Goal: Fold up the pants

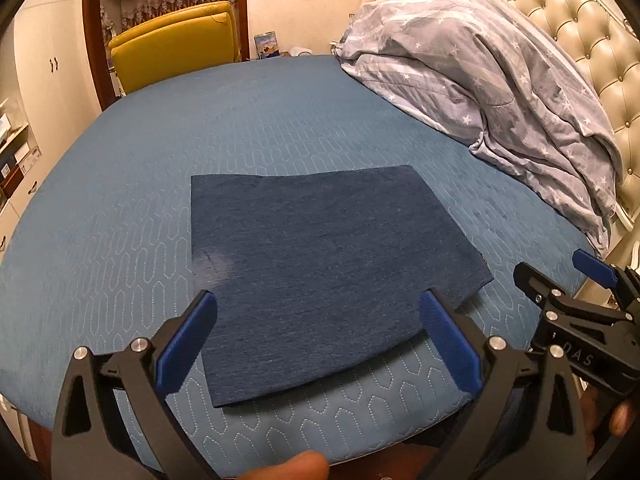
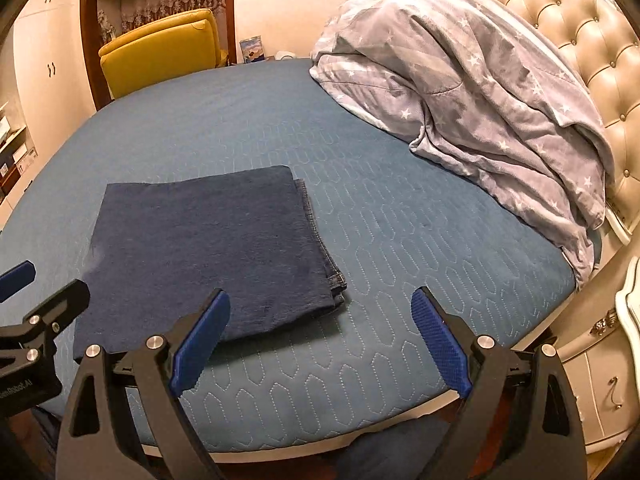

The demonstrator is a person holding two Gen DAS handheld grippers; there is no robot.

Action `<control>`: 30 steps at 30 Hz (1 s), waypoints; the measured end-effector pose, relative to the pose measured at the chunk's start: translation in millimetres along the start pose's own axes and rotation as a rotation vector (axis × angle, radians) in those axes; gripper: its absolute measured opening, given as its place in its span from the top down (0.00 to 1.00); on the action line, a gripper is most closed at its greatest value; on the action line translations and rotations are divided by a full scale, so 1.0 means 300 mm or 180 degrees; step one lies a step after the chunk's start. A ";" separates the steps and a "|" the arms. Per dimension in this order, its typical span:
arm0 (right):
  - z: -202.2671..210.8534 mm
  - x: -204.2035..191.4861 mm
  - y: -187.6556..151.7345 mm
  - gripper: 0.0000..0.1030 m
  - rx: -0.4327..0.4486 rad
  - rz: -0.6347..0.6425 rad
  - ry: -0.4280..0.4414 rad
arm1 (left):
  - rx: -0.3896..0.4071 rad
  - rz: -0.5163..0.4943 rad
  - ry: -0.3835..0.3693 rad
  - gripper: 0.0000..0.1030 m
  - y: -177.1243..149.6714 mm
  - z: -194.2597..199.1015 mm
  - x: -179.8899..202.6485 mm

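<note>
The dark blue pants (image 1: 320, 268) lie folded into a flat rectangle on the blue quilted bed (image 1: 200, 140). In the right wrist view the pants (image 2: 208, 248) show stacked layers and hems along their right edge. My left gripper (image 1: 320, 336) is open and empty, held just above the near edge of the pants. My right gripper (image 2: 320, 332) is open and empty, over bare bed to the right of the pants' near right corner. It also shows at the right edge of the left wrist view (image 1: 560, 276). The left gripper's fingers (image 2: 16, 280) show at the left edge of the right wrist view.
A crumpled grey star-print duvet (image 1: 500, 92) is heaped at the back right against a tufted cream headboard (image 1: 580, 28). A yellow chair (image 1: 172, 44) stands beyond the far edge. A white nightstand (image 2: 600, 360) is at the right. Dark cloth (image 2: 392, 452) lies below the bed's near edge.
</note>
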State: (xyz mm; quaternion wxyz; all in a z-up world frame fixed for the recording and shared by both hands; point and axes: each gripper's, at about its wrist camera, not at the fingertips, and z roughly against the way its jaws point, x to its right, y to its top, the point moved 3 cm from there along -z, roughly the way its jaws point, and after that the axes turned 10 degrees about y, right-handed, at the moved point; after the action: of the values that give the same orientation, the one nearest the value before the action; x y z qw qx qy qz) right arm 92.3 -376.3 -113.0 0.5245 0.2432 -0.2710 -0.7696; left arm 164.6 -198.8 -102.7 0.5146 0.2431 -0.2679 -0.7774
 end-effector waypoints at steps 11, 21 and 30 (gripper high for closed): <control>-0.008 0.008 -0.001 0.14 -0.0004 -0.0027 0.0032 | -0.0003 -0.0020 -0.0019 0.02 0.009 -0.001 0.009; -0.009 0.008 -0.004 0.14 -0.0011 -0.0027 0.0035 | -0.0002 -0.0024 -0.0021 0.02 0.011 -0.001 0.011; -0.009 0.010 -0.004 0.14 -0.0011 -0.0034 0.0046 | 0.0005 -0.0020 -0.0030 0.02 0.011 0.003 0.012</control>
State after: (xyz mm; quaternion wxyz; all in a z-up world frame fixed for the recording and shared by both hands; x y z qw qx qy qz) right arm 92.2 -379.2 -116.0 0.5228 0.2493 -0.2647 -0.7710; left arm 164.8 -203.2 -100.2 0.5107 0.2407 -0.2702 -0.7799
